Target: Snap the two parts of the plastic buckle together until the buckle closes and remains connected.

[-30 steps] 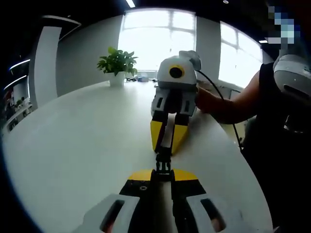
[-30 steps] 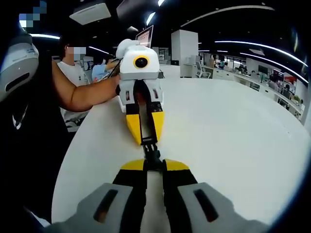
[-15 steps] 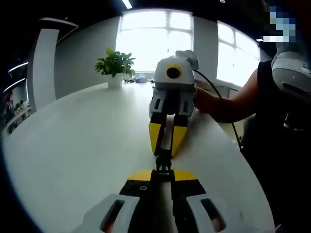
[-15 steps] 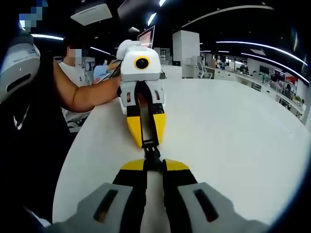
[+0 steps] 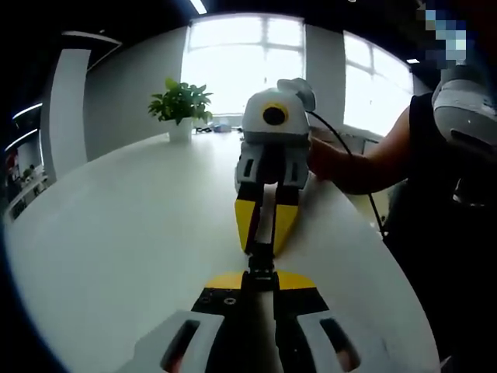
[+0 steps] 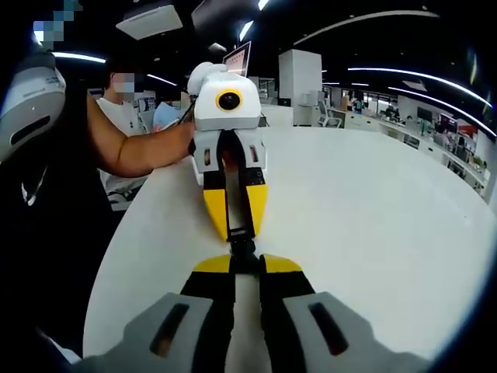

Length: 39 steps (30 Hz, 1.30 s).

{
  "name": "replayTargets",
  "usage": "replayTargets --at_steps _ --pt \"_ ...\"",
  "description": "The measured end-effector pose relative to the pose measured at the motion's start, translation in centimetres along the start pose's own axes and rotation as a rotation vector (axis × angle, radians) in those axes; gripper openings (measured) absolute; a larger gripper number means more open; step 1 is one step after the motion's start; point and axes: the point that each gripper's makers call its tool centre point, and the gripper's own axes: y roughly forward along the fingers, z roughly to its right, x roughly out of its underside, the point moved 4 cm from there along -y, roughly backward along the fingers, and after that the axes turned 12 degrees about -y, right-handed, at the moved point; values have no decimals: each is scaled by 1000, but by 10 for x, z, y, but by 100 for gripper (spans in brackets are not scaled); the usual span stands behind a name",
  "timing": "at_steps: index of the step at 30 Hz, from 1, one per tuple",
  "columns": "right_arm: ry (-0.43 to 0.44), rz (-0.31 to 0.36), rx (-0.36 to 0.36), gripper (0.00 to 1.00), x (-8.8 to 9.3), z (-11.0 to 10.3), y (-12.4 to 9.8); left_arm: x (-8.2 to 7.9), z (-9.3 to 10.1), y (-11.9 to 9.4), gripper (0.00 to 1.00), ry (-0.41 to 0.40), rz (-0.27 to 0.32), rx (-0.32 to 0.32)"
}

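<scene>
Left gripper (image 5: 260, 273) and right gripper (image 6: 242, 260) each clenched on one buckle (image 5: 259, 264) half, facing at 12 o'clock over white table (image 5: 116, 249). Halves touching, latch unclear. Advice: stay collinear, press straight until click.

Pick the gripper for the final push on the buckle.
Right, marginally: both sets of jaws are shut on the buckle, head-on and aligned; right gripper sits straight behind its half, facing left gripper.

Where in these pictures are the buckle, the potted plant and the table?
buckle (image 5: 260, 266), left gripper view, on its black middle.
potted plant (image 5: 180, 102), left gripper view, on its leaves.
table (image 6: 365, 225), right gripper view, on bare white top.
</scene>
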Motion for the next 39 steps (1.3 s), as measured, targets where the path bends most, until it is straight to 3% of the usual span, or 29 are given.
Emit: replayTargets --at_steps 39 --pt "-14 9 -19 10 -4 4 6 -2 0 5 10 -9 11 19"
